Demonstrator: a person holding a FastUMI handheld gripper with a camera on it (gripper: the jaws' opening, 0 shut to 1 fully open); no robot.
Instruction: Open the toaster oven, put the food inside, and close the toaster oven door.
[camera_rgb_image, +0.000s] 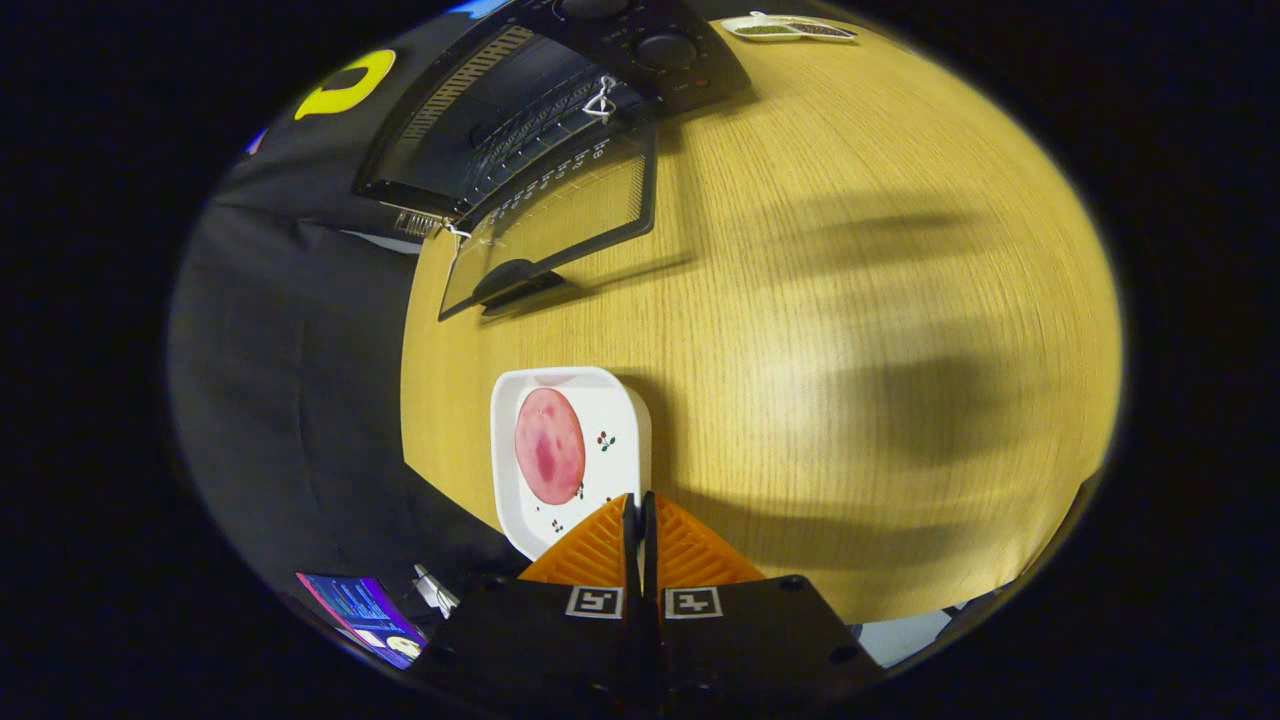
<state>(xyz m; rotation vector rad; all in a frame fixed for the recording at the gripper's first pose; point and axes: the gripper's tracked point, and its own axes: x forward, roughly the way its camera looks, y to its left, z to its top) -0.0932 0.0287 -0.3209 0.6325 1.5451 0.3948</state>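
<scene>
A white square plate (610, 420) carries a round pink slice of meat (549, 446). My gripper (637, 505) is shut on the plate's near rim, which sits pinched between the two fingers. The plate seems held above the wooden table (850, 330), with its left part overhanging the table's edge. Beyond the plate stands the black toaster oven (480, 120), its glass door (560, 220) swung down and open. The wire rack (540, 125) shows inside, and the oven's knobs (665, 48) are at its far end.
A small white dish with dark and green contents (790, 28) lies at the table's far end past the oven. Black cloth hangs left of the table. A lit screen (362, 612) sits low on the left, near my gripper's body.
</scene>
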